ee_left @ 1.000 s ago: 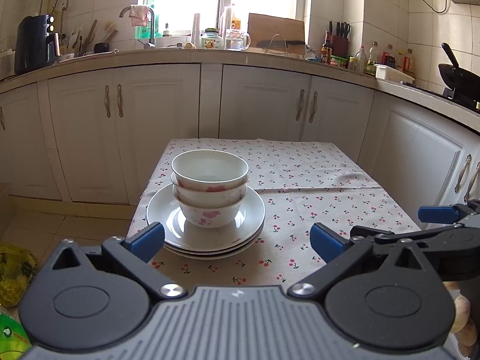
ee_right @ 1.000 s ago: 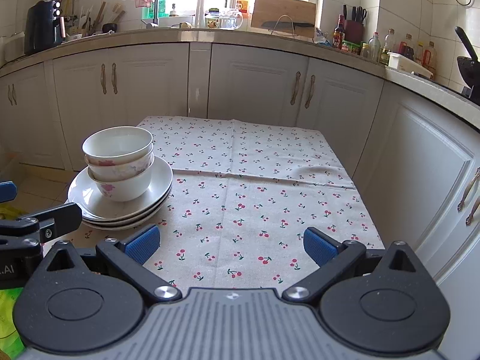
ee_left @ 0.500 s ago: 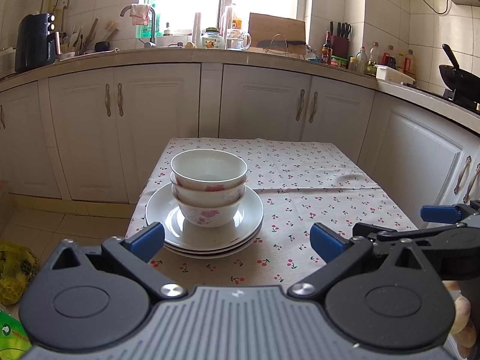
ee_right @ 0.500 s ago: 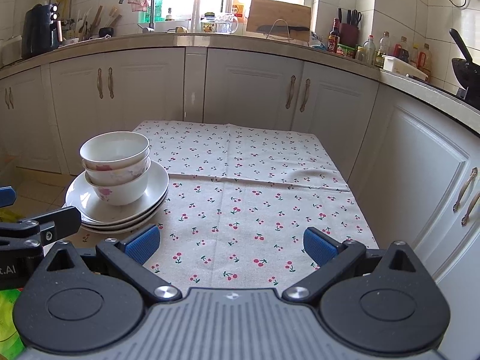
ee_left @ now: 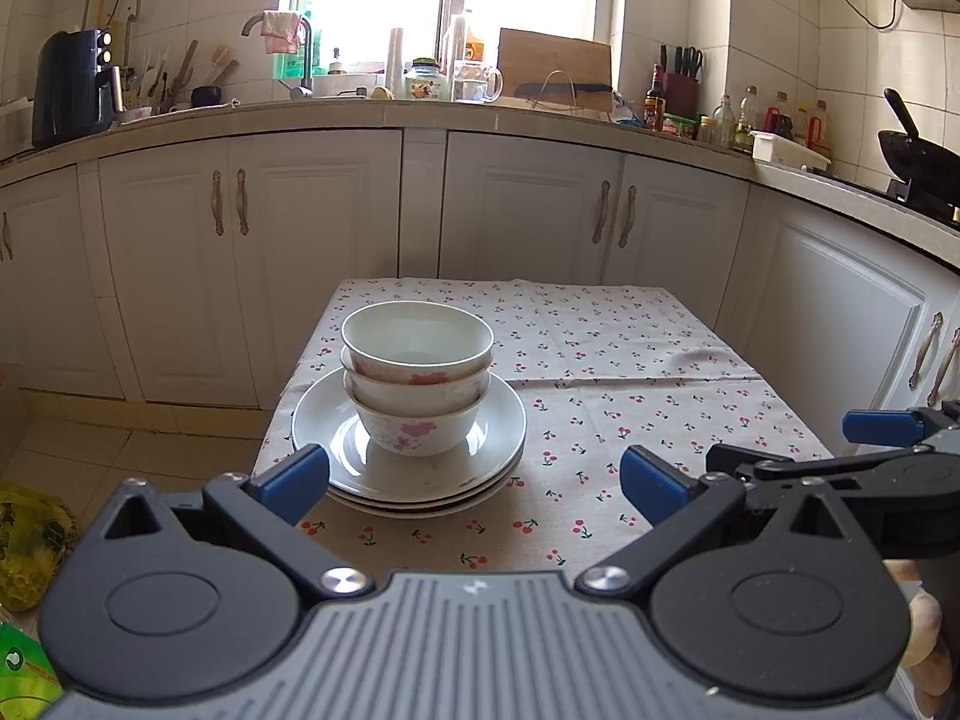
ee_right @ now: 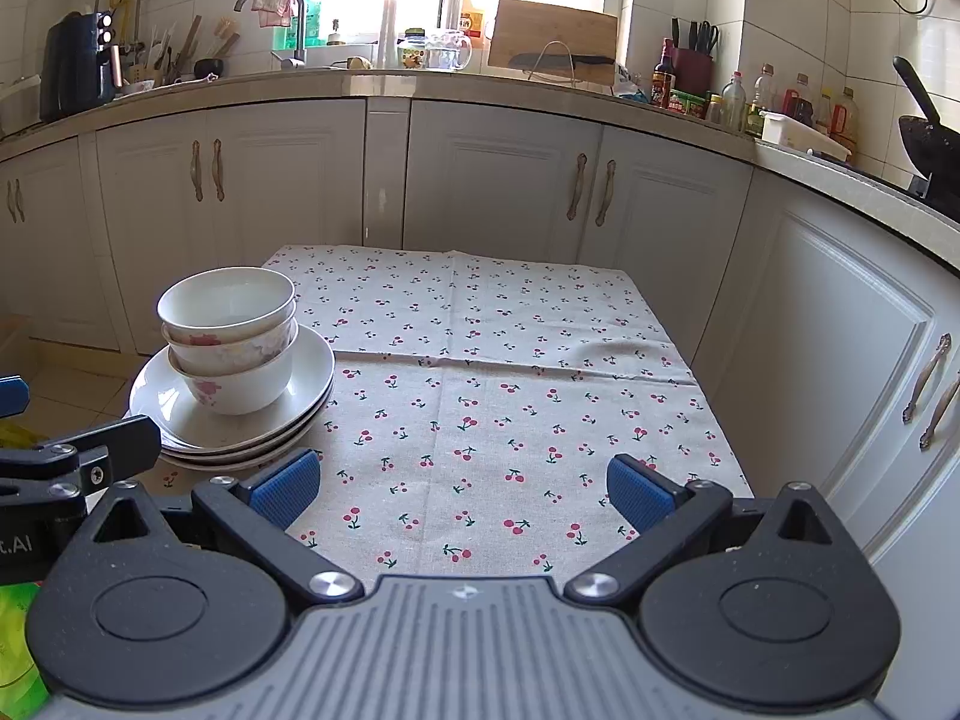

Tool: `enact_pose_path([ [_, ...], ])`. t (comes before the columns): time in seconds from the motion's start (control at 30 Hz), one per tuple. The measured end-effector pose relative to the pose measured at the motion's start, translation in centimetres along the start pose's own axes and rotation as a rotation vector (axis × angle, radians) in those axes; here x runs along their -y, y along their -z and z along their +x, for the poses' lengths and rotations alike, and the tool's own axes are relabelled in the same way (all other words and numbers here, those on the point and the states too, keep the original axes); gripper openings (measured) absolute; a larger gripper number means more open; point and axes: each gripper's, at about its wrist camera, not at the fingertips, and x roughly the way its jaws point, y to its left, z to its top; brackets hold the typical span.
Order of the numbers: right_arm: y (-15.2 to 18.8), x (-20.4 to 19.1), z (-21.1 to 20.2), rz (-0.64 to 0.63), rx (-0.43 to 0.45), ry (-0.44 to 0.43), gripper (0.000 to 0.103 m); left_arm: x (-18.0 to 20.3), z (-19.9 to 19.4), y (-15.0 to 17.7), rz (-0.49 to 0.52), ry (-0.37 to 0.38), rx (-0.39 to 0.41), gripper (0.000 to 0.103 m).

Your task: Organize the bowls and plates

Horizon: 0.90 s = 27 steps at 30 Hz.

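bowls just beyond open left tongs.

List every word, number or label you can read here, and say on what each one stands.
".AI": white letters, cut off by the frame edge, on the left gripper body in the right wrist view.
Labels on the bottles and jar on the counter: too small to read.
Green bag: print blurred.
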Motion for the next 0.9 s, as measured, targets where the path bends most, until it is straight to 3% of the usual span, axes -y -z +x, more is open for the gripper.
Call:
enact_pose_path([
  [0.9, -0.01, 0.03, -0.22, 0.001, 0.006, 0.015, 0.103, 0.20, -0.13, -0.03, -0.004, 0.006, 0.000, 0.102],
])
